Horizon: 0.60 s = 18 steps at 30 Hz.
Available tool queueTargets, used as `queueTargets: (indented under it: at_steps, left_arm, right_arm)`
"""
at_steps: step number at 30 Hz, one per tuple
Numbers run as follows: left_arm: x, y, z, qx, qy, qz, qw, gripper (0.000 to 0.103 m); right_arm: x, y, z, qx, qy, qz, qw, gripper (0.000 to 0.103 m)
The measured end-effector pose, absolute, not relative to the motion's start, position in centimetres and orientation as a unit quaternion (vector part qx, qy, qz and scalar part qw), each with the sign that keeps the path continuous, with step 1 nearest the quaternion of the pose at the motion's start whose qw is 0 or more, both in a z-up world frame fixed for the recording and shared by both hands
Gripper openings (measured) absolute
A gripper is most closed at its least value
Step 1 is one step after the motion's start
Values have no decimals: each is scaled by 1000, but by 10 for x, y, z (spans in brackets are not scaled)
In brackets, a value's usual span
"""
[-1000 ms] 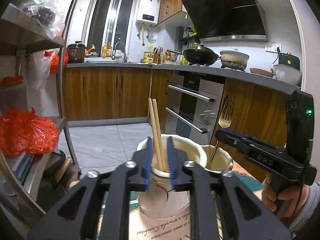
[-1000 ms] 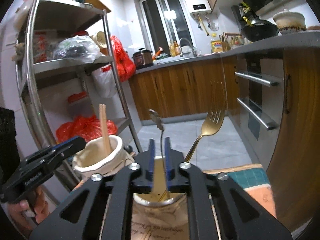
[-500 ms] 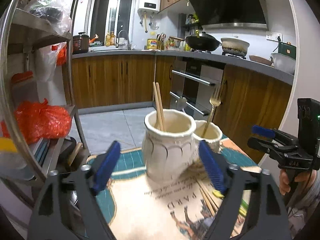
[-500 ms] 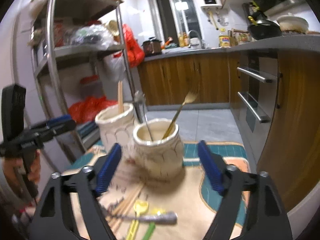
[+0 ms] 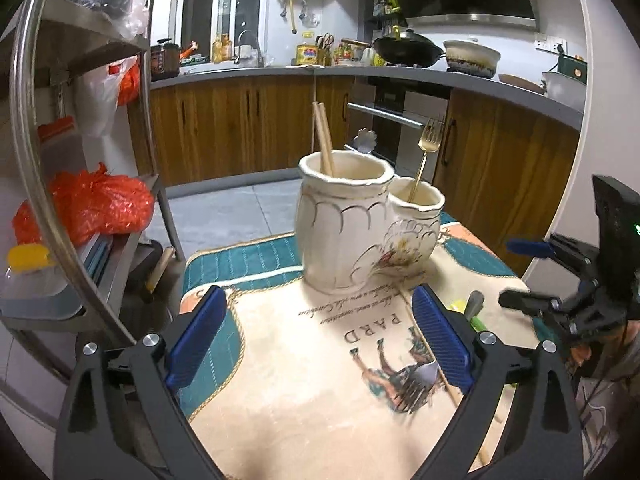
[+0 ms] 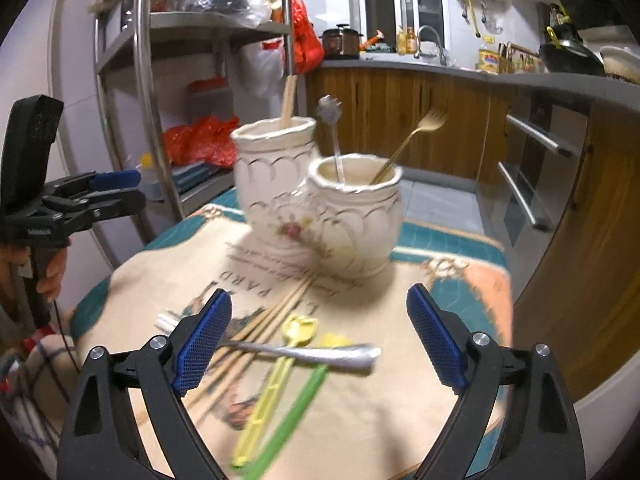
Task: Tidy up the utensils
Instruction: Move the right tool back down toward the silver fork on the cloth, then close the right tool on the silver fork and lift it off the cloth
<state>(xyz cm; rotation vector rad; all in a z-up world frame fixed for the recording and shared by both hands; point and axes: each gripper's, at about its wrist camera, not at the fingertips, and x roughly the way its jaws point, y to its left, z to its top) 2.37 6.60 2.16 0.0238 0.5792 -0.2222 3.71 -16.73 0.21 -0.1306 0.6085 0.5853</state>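
Note:
Two cream ceramic jars stand side by side on a printed cloth. The taller jar (image 5: 340,220) (image 6: 276,176) holds a pair of wooden chopsticks (image 5: 323,138). The shorter jar (image 5: 416,224) (image 6: 356,224) holds a gold fork (image 6: 412,140) and a silver flower-topped spoon (image 6: 332,128). Loose on the cloth lie wooden chopsticks (image 6: 256,328), a silver utensil (image 6: 304,354), a yellow utensil (image 6: 276,384) and a green one (image 6: 292,420). My left gripper (image 5: 320,340) hangs over the cloth before the jars, jaws still opening, nothing between them. My right gripper (image 6: 320,344) hovers over the loose utensils, jaws opening, nothing gripped.
A metal shelf rack (image 5: 72,160) with red bags stands left of the table. Wooden kitchen cabinets (image 5: 500,168) and an oven lie beyond. The printed cloth (image 5: 304,380) covers the small table, whose edges drop off close on all sides.
Both grippers let go of the utensils in the jars, opened wide and drew back and down from the jars. The loose utensils on the cloth came into the right wrist view.

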Motion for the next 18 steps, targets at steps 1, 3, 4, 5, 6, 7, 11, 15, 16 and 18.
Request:
queueTargets:
  at_steps: [1, 3, 4, 5, 6, 7, 11, 15, 16, 18]
  left_arm:
    - [23, 68, 22, 9, 285, -109, 952, 92]
    - [21, 71, 22, 5, 283, -108, 953, 92]
    - [20, 72, 23, 3, 281, -107, 954, 92]
    - [19, 74, 23, 1, 280, -108, 954, 92]
    - [19, 75, 23, -1, 280, -108, 954, 92]
    - [19, 75, 24, -2, 279, -108, 954, 92]
    - [13, 81, 25, -10, 276, -110, 955, 92]
    - [8, 89, 26, -19, 270, -109, 956, 92]
    - [7, 90, 27, -21, 269, -109, 957, 92]
    - [5, 94, 28, -26, 267, -108, 957, 92]
  right_arm:
    - [32, -160, 1, -65, 297, 287, 908, 89]
    - [21, -147, -3, -74, 299, 291, 906, 89]
    - [16, -139, -5, -80, 300, 293, 904, 89]
    - [10, -129, -7, -89, 302, 294, 902, 89]
    - [5, -120, -10, -96, 305, 294, 901, 89]
    - [1, -112, -14, -102, 306, 295, 899, 89]
    - [-10, -83, -29, -124, 317, 294, 893, 89]
    - [-10, -61, -37, -150, 329, 288, 886, 79]
    - [-9, -56, -39, -157, 335, 287, 883, 76]
    - [-6, -49, -42, -172, 340, 280, 881, 63]
